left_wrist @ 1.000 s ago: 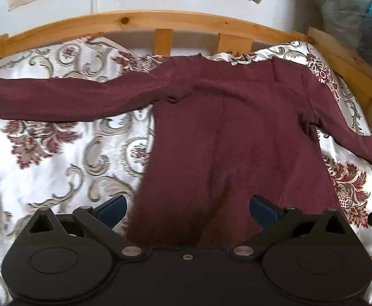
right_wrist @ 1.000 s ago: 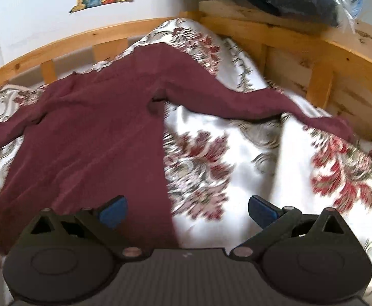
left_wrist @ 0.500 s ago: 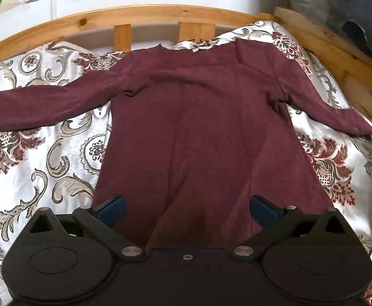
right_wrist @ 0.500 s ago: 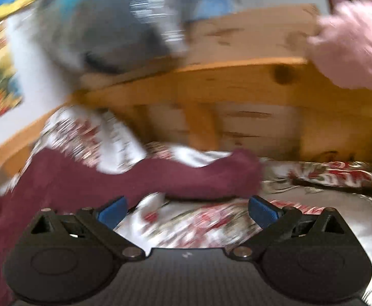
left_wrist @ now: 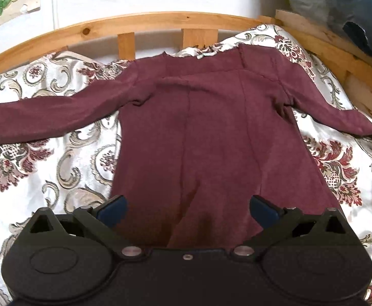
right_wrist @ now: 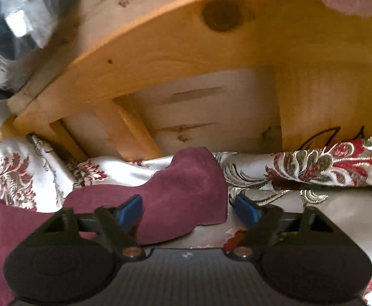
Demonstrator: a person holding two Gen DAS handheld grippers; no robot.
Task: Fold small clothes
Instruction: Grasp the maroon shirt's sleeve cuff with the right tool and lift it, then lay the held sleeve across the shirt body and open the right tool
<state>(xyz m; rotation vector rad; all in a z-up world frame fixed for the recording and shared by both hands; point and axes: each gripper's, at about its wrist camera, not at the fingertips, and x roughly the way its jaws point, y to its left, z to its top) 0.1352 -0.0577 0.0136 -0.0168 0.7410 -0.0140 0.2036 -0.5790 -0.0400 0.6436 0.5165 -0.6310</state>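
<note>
The maroon top (left_wrist: 211,137) lies flat on the floral bedspread (left_wrist: 58,158), neck toward the far wooden rail (left_wrist: 135,24), both sleeves spread out sideways. The left gripper (left_wrist: 187,207) hovers wide open over the near hem, holding nothing. At the right, the right gripper (right_wrist: 188,207) is open around the sleeve cuff (right_wrist: 186,191), beside the bed's wooden side (right_wrist: 211,51).
</note>
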